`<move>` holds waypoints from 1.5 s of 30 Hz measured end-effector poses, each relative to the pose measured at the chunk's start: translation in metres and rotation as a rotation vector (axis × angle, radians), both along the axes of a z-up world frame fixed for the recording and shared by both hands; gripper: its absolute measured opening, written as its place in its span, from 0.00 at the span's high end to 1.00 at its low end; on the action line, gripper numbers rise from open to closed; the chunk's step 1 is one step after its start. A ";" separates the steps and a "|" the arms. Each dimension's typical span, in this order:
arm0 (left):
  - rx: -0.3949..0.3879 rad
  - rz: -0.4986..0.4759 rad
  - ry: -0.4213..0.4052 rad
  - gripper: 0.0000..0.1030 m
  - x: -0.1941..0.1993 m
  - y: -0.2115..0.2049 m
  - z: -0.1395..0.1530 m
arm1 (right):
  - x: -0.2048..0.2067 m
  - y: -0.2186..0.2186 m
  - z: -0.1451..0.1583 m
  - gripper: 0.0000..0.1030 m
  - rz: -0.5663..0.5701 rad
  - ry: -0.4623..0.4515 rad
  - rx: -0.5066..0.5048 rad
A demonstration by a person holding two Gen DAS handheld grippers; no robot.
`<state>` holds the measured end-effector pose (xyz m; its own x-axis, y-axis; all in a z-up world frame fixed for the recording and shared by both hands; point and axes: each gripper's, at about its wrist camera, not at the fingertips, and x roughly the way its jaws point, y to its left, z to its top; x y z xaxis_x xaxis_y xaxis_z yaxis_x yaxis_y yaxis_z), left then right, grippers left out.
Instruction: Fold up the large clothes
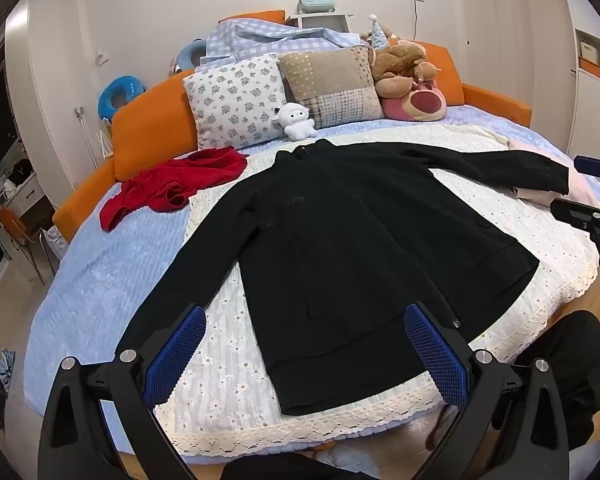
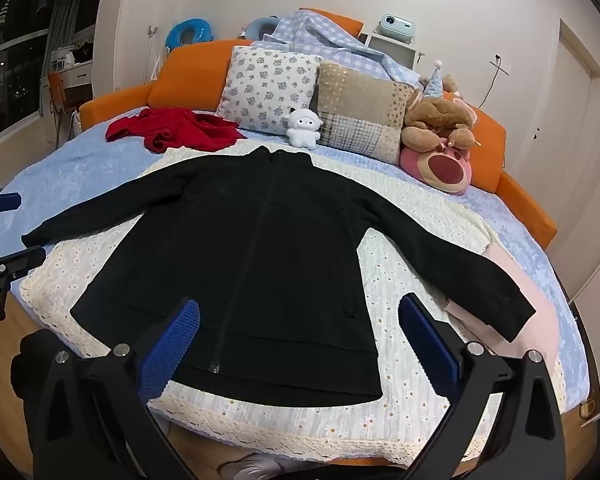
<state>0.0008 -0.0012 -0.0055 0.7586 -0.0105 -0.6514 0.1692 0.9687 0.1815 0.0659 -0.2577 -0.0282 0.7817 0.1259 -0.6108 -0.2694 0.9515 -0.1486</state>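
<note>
The black zip-up jacket (image 2: 260, 248) lay flat and face up on a cream eyelet blanket (image 2: 412, 280) spread over the light blue bedcover (image 1: 100, 272), its collar toward the pillows and both sleeves stretched out to the sides. The hem lay close to the near edge of the bed.

Both tools hovered above that near edge, tilted downward toward the jacket. The left gripper (image 1: 306, 356) hung over the hem, its blue-padded fingers (image 1: 176, 356) spread wide and holding nothing; the hem showed between them, but I could not tell whether the pads touched the cloth. The right gripper (image 2: 300, 348) sat likewise over the hem near the zipper's bottom end, jaws fully parted and empty. Each tool showed at the side edge of the other's view, well apart.

A crumpled red garment (image 1: 172, 188) lay on the bedcover beside the jacket's sleeve, near the orange headboard (image 1: 152, 132). A floral pillow (image 1: 236, 100) and a patchwork pillow (image 1: 336, 84) leaned at the head of the bed, with a small white plush (image 1: 296, 120) in front of them and a brown teddy bear (image 1: 404, 64) atop a pink bear plush (image 1: 416, 102) beside them. A folded pale pink cloth (image 2: 516, 304) lay under the end of one sleeve.
</note>
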 end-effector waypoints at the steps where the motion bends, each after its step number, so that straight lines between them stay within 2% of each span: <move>1: 0.000 0.000 -0.001 0.02 0.000 -0.002 0.001 | 0.000 0.000 0.000 0.04 -0.003 0.000 0.000; 9: -0.005 -0.004 0.000 0.02 0.003 -0.010 -0.007 | 0.001 0.000 -0.002 0.04 -0.009 0.000 0.004; 16: -0.035 0.007 -0.004 0.02 0.005 -0.010 -0.003 | 0.001 0.000 -0.004 0.04 -0.010 0.001 0.008; 45: -0.023 0.007 -0.005 0.02 0.006 -0.012 0.000 | 0.007 -0.004 -0.006 0.04 -0.011 0.007 0.012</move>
